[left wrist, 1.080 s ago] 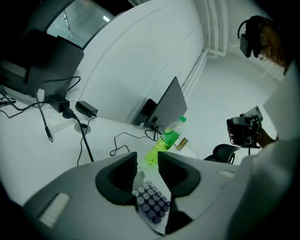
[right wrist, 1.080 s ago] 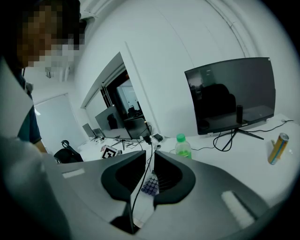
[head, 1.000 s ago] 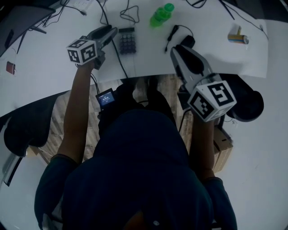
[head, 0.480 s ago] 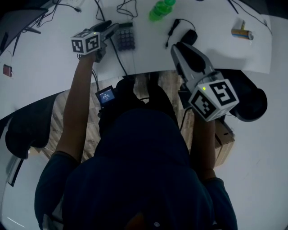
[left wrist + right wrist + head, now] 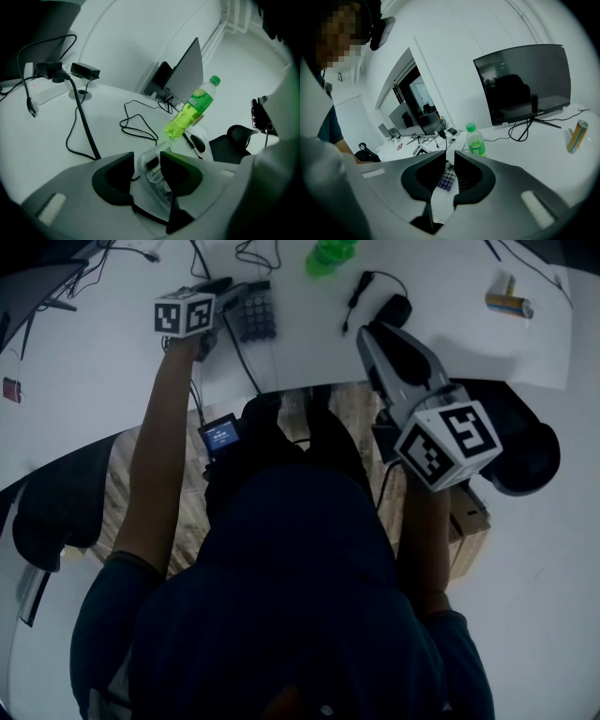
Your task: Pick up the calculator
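Observation:
The calculator (image 5: 255, 315) lies flat on the white table (image 5: 103, 362), dark keys up. My left gripper (image 5: 234, 298) has come down over its near end. In the left gripper view the calculator (image 5: 151, 168) lies between the jaws of the left gripper (image 5: 147, 161), which are closing, and a thin gap still shows beside its left edge. My right gripper (image 5: 370, 334) hovers at the table's near edge, right of the calculator. In the right gripper view the right gripper (image 5: 450, 161) stands slightly open on nothing, with the calculator (image 5: 446, 179) seen through the gap.
A green bottle (image 5: 328, 254) lies beyond the calculator, and a black mouse (image 5: 394, 310) sits right of it. Black cables (image 5: 79, 117) cross the table by a power strip (image 5: 51, 89). A can (image 5: 509, 304) lies far right, with a monitor (image 5: 520, 84) behind it.
My left gripper has dropped and reached forward to the calculator, so its jaws now stand on either side of it. The right gripper has hardly moved.

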`<state>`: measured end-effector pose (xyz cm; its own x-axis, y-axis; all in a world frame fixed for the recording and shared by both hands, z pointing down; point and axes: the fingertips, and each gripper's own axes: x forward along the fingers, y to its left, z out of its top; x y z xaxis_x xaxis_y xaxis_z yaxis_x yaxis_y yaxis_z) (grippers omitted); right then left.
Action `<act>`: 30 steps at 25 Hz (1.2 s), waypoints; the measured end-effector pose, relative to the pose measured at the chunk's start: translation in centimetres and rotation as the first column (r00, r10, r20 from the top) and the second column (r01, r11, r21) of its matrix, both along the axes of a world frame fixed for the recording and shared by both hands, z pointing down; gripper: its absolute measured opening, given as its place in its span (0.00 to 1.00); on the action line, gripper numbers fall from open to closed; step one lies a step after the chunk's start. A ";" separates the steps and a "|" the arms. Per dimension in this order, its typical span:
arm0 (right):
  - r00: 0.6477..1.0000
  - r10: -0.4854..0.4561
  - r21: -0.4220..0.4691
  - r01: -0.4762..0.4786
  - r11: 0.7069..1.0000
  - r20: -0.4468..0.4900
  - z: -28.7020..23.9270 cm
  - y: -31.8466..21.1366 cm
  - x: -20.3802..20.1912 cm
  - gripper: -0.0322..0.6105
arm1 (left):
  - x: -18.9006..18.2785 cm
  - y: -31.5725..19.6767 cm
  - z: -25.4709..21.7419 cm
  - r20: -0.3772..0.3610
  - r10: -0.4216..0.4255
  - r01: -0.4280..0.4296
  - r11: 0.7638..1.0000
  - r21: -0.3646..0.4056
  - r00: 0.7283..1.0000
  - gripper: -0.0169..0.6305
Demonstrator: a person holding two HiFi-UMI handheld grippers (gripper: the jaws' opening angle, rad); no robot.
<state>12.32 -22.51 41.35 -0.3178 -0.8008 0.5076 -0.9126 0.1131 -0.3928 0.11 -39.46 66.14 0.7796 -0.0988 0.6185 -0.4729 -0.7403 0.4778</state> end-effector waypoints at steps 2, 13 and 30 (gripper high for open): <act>1.000 0.001 -0.001 -0.001 1.000 0.002 0.1 0.0 0.2 0.11 | 0.3 0.3 0.2 0.015 0.019 -0.019 1.000 -0.015 1.000 0.26; 1.000 -0.016 0.001 0.016 1.000 0.007 0.0 -0.3 0.9 0.11 | 0.6 1.2 -2.2 -0.073 -0.011 0.010 1.000 -0.008 0.997 0.17; 0.995 -0.104 0.053 0.104 0.993 0.001 -2.2 -1.0 -0.5 0.11 | -1.4 2.5 -13.2 -0.153 -0.052 0.095 0.953 0.288 0.987 0.14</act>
<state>11.79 -23.53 39.15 -0.4026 -0.7891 0.4639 -0.8932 0.2279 -0.3876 -1.33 -36.97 52.98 0.8411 -0.3190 0.4368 -0.4741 -0.8236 0.3113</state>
